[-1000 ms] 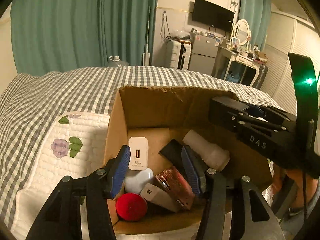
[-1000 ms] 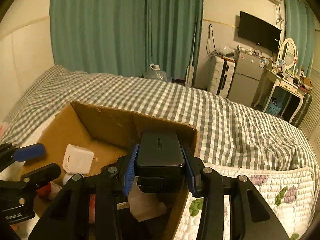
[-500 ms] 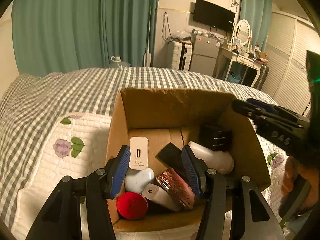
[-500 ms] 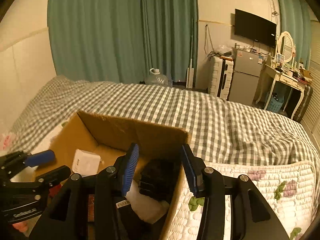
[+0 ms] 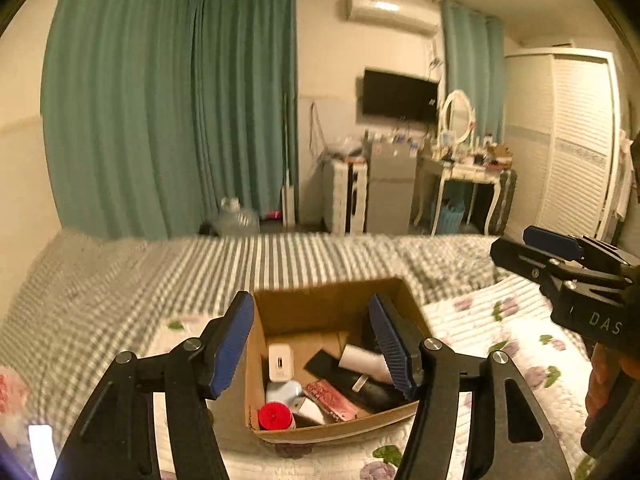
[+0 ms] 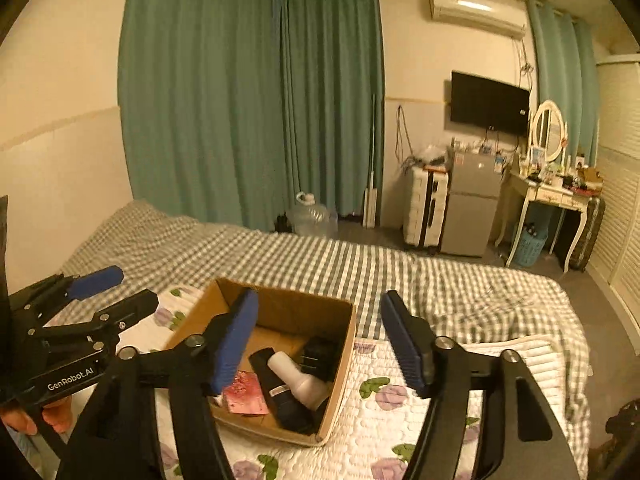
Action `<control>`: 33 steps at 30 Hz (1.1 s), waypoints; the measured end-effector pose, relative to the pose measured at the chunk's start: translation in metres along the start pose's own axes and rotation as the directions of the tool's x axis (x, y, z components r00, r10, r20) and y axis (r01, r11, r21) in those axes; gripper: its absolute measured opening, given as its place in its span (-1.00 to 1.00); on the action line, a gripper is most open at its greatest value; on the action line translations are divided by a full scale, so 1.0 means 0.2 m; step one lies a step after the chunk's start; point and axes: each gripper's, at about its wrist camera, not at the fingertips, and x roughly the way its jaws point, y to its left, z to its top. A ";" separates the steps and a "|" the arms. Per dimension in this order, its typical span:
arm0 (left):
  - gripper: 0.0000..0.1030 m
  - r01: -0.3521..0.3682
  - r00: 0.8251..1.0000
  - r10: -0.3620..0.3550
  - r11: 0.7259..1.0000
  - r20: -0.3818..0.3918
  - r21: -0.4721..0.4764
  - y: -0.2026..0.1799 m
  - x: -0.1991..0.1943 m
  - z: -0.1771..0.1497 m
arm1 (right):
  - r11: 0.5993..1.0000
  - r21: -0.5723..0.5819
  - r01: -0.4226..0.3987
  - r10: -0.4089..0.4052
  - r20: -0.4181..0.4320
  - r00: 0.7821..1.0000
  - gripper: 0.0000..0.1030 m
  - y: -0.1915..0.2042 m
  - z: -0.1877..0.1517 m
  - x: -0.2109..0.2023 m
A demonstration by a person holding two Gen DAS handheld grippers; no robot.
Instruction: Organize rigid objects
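- Left wrist view: the left tool (image 5: 314,340) hangs above the cardboard box (image 5: 332,432) with its jaws spread wide and nothing between them.
- The right tool (image 6: 320,336) is likewise released and empty, raised over the box's far corner.
- The box sits on the quilt (image 6: 404,432) on the bed (image 6: 320,256); inside lie a white charger (image 5: 280,362), a red cap (image 5: 274,416), a white bottle (image 6: 298,380) and a black adapter (image 6: 320,354).
- Judging by this, the packing looks nearly done; before reaching again, hold both tools high and check the quilt for leftovers.
- Approach any next piece from straight above, so the box walls are not knocked.
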 end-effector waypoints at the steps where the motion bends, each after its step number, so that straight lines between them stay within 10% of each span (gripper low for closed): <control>1: 0.27 -0.014 0.999 0.014 1.000 0.039 0.004 -0.01 -0.06 0.02 | 1.000 0.000 0.009 -0.009 0.014 1.000 0.45 0.01 0.02 -0.05; 8: 0.43 -0.044 0.989 0.040 0.999 0.143 0.030 -0.01 -0.37 0.10 | 0.996 0.011 0.084 -0.085 0.089 0.992 1.00 0.11 0.05 -0.35; 33: 0.47 -0.082 0.996 0.082 0.997 0.028 -0.013 0.14 -0.21 -0.44 | 0.979 0.055 0.195 -0.193 -0.036 0.980 1.00 0.24 -0.48 -0.08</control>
